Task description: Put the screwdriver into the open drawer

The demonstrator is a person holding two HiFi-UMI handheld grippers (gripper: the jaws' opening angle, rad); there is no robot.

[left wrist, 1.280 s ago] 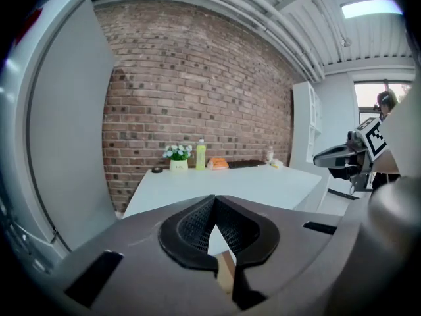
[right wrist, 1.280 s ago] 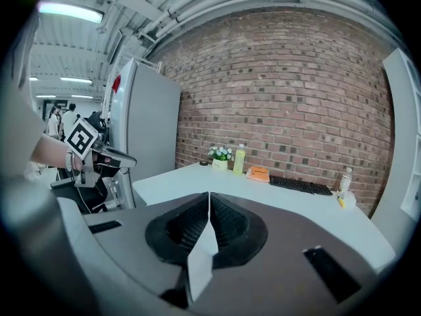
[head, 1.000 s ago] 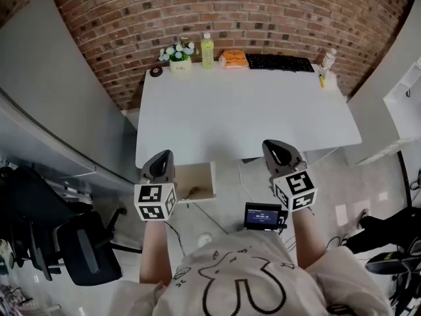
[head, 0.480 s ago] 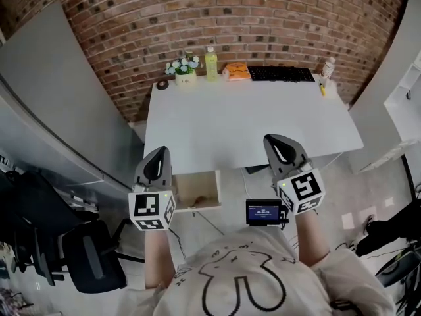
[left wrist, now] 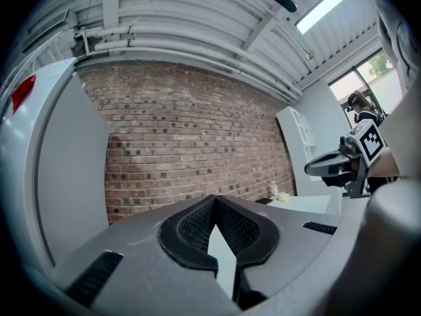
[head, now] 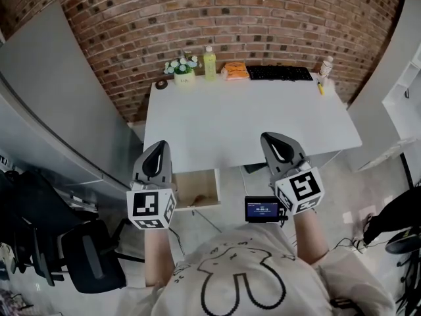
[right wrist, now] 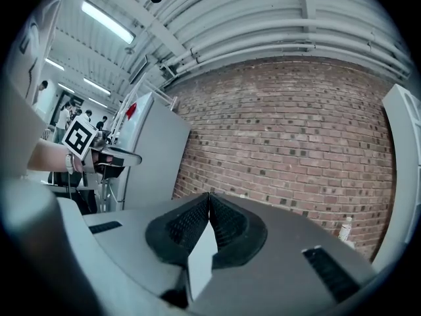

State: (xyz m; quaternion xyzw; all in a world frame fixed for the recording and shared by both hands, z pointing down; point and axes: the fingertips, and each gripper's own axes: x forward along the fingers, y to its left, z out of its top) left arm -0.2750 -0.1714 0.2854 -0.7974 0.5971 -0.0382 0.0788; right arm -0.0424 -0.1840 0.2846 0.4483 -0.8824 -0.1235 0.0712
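Far wall (head: 217,18): exposed red brick. White table (head: 250,124) stands against it. Grey partition panel (head: 59,97) runs along the left, with a black office chair (head: 85,259) at near left. White shelving (head: 402,94) at right. Floor (head: 348,189) pale and tiled. Ceiling strip lights (right wrist: 105,20) lit. Window (left wrist: 368,71) at right, daylight showing.

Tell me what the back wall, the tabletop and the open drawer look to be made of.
Back wall: exposed brick, matte, reddish-brown courses with pale mortar lines.
Tabletop: smooth white surface, probably laminate or painted board; even colour, no grain.
Open drawer: inside looks like light wood or wood-look board, tan and matte; too small to tell grain.
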